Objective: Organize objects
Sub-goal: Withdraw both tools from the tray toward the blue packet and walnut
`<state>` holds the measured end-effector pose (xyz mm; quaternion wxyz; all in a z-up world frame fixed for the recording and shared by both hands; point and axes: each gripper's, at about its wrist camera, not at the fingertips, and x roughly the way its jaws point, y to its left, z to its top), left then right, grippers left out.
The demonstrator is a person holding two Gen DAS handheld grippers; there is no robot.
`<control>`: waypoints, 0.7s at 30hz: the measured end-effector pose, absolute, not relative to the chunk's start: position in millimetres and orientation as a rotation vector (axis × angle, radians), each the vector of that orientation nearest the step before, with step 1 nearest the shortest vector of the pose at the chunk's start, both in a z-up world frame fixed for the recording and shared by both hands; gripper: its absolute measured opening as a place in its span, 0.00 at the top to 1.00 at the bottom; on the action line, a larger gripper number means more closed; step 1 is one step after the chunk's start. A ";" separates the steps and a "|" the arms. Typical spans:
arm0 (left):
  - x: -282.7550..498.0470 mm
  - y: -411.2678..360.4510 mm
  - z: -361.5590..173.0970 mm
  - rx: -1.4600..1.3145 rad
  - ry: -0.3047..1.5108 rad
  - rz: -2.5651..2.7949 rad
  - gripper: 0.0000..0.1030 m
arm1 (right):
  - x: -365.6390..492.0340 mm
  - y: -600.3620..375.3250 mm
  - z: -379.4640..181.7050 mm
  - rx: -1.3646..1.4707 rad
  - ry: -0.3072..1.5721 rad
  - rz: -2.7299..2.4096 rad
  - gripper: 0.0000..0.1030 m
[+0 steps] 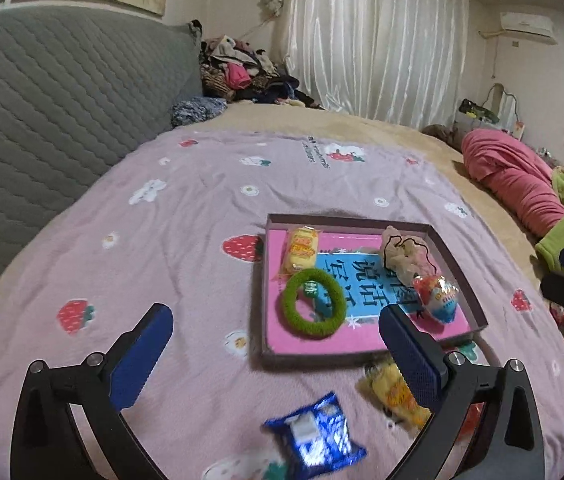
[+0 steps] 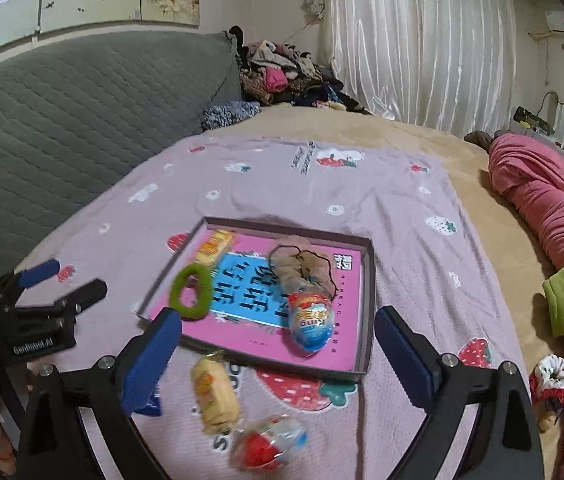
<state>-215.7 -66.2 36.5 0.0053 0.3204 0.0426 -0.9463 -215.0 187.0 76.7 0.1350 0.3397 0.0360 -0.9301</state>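
Note:
A shallow pink-lined box (image 1: 365, 346) (image 2: 365, 308) lies on the lilac strawberry sheet. In it are a yellow snack pack (image 1: 301, 250) (image 2: 214, 249), a green hair ring (image 1: 313, 303) (image 2: 192, 290), a beige scrunchie (image 1: 403, 256) (image 2: 301, 266) and a foil egg (image 1: 437, 296) (image 2: 309, 322). Outside the box, near me, lie a blue wrapper (image 1: 315, 436), a second yellow snack pack (image 1: 395, 394) (image 2: 216, 394) and a red-and-white egg (image 2: 270, 442). My left gripper (image 1: 278, 340) is open and empty above the blue wrapper. My right gripper (image 2: 278, 340) is open and empty above the loose yellow pack.
A grey quilted headboard (image 1: 42, 120) stands at the left. A clothes pile (image 1: 250, 76) sits at the far end. Pink and green bedding (image 1: 521, 184) lies at the right. The left gripper's body (image 2: 34, 312) shows at the left of the right wrist view.

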 end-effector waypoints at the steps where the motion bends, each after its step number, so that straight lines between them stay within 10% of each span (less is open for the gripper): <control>1: -207.8 -68.9 41.7 0.994 0.134 -2.963 0.00 | -210.0 185.4 82.1 0.972 0.097 -2.695 0.05; 21: -103.2 -80.4 110.3 0.883 0.166 -2.986 0.00 | -116.9 172.0 135.7 0.917 0.059 -2.695 0.01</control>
